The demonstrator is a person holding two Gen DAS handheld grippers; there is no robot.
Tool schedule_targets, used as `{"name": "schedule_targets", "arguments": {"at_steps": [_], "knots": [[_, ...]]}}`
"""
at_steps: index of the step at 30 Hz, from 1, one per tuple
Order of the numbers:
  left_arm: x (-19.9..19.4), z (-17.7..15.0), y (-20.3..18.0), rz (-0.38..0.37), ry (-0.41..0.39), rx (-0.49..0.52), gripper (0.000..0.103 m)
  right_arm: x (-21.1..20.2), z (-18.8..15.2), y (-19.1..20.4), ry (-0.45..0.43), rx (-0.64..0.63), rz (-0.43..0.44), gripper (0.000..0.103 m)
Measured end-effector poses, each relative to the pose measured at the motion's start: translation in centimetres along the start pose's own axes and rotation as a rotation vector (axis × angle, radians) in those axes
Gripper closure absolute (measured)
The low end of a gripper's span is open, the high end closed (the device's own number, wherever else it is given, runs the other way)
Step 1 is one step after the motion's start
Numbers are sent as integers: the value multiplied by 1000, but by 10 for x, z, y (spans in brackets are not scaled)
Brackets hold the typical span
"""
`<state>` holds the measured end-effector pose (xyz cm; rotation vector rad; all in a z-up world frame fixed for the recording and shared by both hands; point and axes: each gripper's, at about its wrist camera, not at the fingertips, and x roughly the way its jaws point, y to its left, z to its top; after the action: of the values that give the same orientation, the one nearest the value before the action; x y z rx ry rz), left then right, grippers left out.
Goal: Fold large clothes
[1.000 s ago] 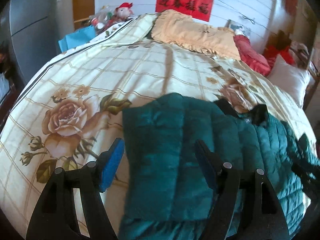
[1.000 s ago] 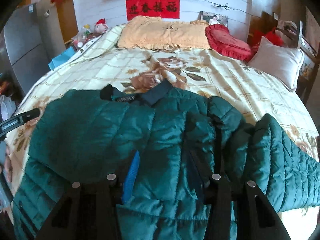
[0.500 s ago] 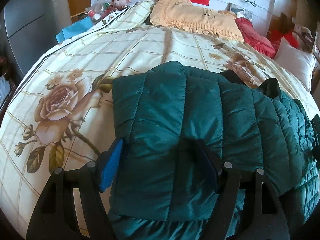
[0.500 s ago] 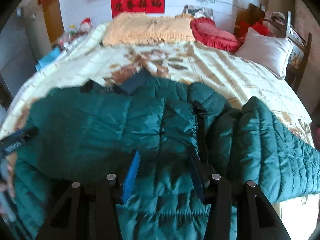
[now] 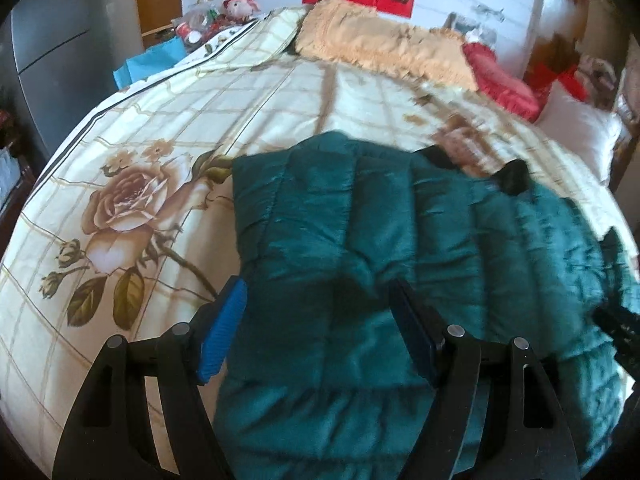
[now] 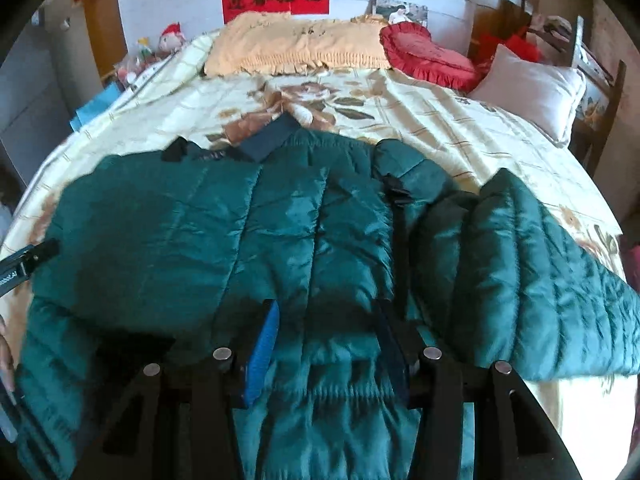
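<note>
A dark green quilted jacket (image 6: 280, 232) lies spread on the bed, collar (image 6: 268, 140) away from me. Its left sleeve (image 5: 320, 208) is folded in over the body, and its right sleeve (image 6: 520, 272) lies out to the right. My left gripper (image 5: 316, 292) hovers open and wide over the folded sleeve, its blue pad (image 5: 224, 328) at the jacket's left edge. Over the jacket's lower middle, near the hem, my right gripper (image 6: 326, 312) stands open, with fabric below its fingers but no pinch visible. Part of the left gripper (image 6: 24, 264) shows at the left edge of the right wrist view.
The bed carries a cream floral quilt (image 5: 160, 168). At its head are an orange pillow (image 6: 296, 44), a red cushion (image 6: 428, 56) and a white pillow (image 6: 532, 88). A grey cabinet (image 5: 48, 40) and a blue bag (image 5: 152, 60) stand on the left.
The left gripper has shifted a little above the folded sleeve, first closer in, then back. The right gripper has drifted slightly. The jacket lies as before and both grippers stay open.
</note>
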<state>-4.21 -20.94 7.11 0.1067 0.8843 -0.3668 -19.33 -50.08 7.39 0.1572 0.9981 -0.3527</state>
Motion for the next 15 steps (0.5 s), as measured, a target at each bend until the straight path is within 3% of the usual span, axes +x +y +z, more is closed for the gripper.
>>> {"name": "schedule_targets", "arguments": {"at_steps": [4,11,13,15], "knots": [[-23,-6,-18,-19,-48,30,29,-27,-13,-5,-36,-10,0,52],[-41,-16,-50,-66,-54,59,29,-56,-33,-18,-63,25,18,50],[-44,-19,-58,-73,-56,71,29,-61,-37,-26,-68,42,17,39],[-47,-21,-65,-81,-59,80,29,-66,-40,-36,-79,65,14,37]]}}
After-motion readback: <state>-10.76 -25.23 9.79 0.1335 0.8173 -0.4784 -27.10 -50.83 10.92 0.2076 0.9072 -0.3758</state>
